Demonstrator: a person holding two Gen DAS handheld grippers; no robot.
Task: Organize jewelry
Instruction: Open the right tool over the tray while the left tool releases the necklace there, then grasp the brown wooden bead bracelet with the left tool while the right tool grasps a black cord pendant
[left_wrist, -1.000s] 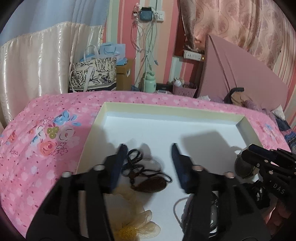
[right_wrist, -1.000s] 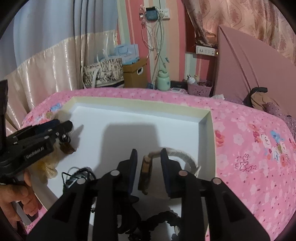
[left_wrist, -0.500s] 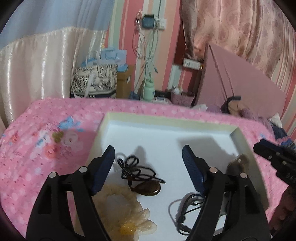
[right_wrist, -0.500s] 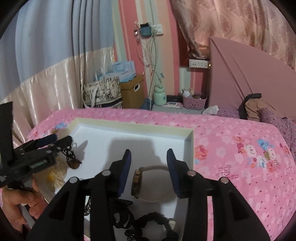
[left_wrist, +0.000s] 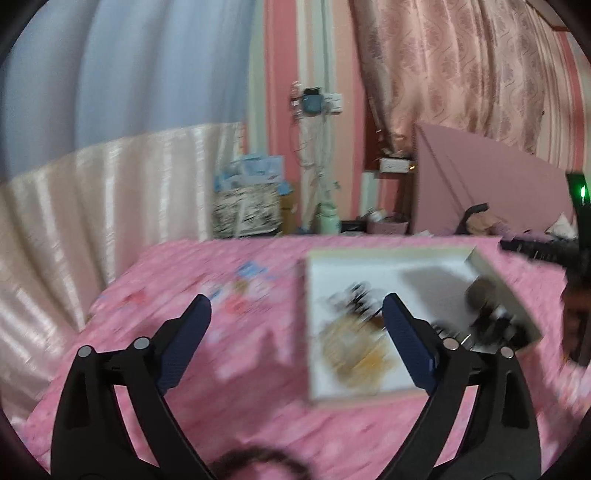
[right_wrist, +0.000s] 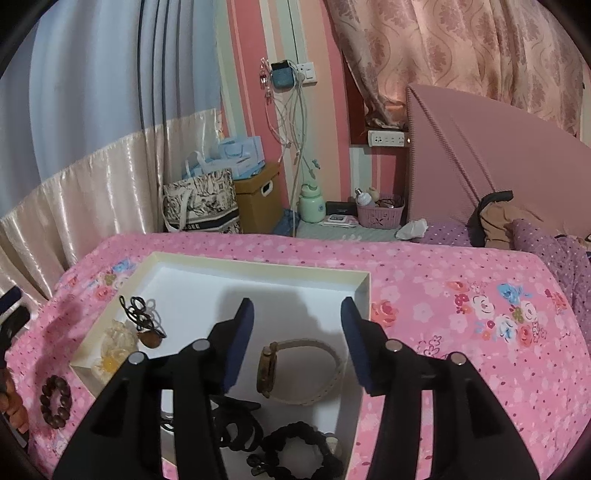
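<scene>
Pink floral bedding (right_wrist: 461, 266) carried our white tray (right_wrist: 364, 291), where the watch (right_wrist: 295, 369) lay lower centre, beneath our right gripper (right_wrist: 297, 332), jaws opening and empty above it. Our left gripper (left_wrist: 295, 332), likewise opening and empty, hung beside the tray, perhaps seeking the bead bracelet (right_wrist: 55, 400) at lower left.
</scene>
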